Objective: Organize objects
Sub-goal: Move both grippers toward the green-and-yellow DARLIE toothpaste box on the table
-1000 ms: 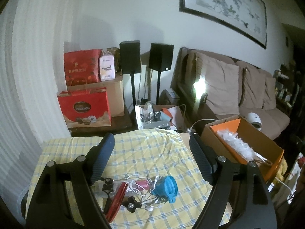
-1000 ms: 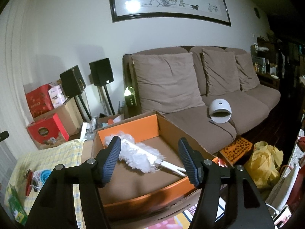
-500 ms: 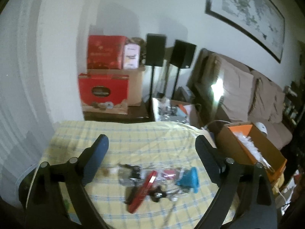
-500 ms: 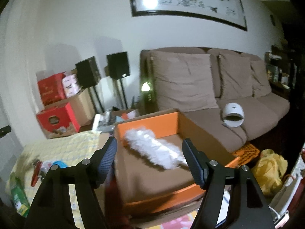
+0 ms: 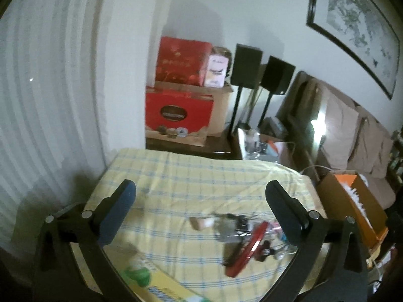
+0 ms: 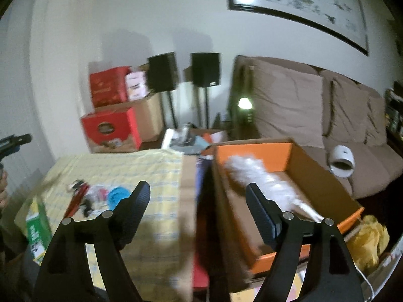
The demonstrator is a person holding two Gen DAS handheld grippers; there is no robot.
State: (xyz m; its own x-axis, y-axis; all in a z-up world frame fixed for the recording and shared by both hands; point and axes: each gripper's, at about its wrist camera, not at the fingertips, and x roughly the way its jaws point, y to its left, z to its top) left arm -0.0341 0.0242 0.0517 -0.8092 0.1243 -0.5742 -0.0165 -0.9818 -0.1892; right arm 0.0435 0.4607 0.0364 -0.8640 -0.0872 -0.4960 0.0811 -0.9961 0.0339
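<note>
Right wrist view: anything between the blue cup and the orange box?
Right wrist view: bare yellow checked cloth and a dark gap separate the blue cup from the orange box.

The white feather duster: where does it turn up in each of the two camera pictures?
Left wrist view: the duster peeks over the orange box at the right edge, beyond the table.
Right wrist view: it lies inside that box, right of centre, partly behind the right jaw.
Shared landmark: the two black speakers on stands.
</note>
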